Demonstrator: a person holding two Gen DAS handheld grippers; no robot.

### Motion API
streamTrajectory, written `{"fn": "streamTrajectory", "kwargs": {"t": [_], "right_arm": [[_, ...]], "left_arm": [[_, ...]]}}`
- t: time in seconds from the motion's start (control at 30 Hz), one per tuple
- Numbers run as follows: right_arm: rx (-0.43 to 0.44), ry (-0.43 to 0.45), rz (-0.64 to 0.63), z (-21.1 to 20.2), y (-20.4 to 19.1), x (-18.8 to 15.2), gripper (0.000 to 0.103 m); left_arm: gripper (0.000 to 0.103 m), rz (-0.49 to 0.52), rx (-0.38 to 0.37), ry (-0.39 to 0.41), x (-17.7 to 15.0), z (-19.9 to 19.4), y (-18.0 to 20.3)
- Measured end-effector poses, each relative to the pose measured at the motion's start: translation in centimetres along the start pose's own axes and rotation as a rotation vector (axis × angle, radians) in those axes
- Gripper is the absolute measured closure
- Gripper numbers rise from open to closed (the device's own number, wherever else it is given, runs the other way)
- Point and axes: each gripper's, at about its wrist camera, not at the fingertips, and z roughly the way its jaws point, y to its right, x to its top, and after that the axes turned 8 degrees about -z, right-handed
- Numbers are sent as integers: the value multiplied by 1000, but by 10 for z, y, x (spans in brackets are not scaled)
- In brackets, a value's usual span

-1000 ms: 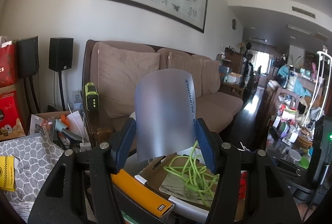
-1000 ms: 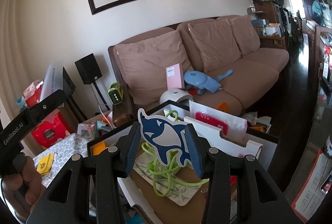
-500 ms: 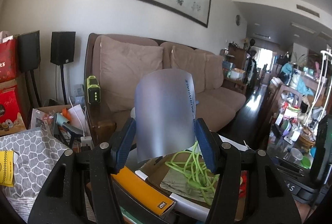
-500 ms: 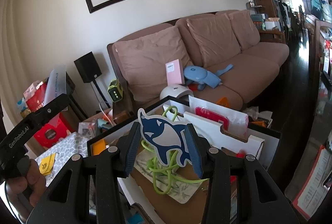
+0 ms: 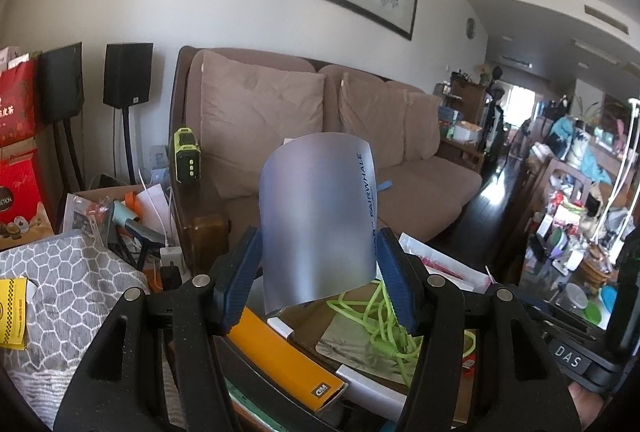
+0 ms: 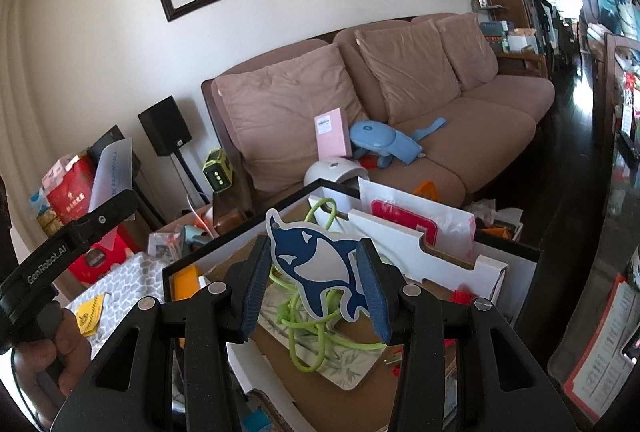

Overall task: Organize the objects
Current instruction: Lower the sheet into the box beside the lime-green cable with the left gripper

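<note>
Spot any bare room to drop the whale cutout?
Best free patch: sofa seat right of the blue plush. Some bare cardboard shows left of the green cord. Elsewhere the box is crowded. Whale cutout sits in the right gripper.

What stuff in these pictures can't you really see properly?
- Left wrist view: the translucent sheet in the left hand-held gripper hides the sofa seat behind it, and its printed word is partly covered.
- Right wrist view: the whale cutout in the right hand-held gripper covers part of the green cord.
- Both views: far-room clutter is too small.
</note>
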Motion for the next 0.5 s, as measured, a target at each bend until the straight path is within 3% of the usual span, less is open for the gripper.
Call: {"fn": "streamTrajectory", "kwargs": {"t": [0.2, 0.5], "right_arm": [[-1, -8, 5, 1, 1, -1, 58], [-2, -12, 5, 2, 1, -2, 58]], "left_arm": [[47, 23, 41, 11, -1, 1, 2], [48, 29, 40, 5, -2, 2, 3]]}}
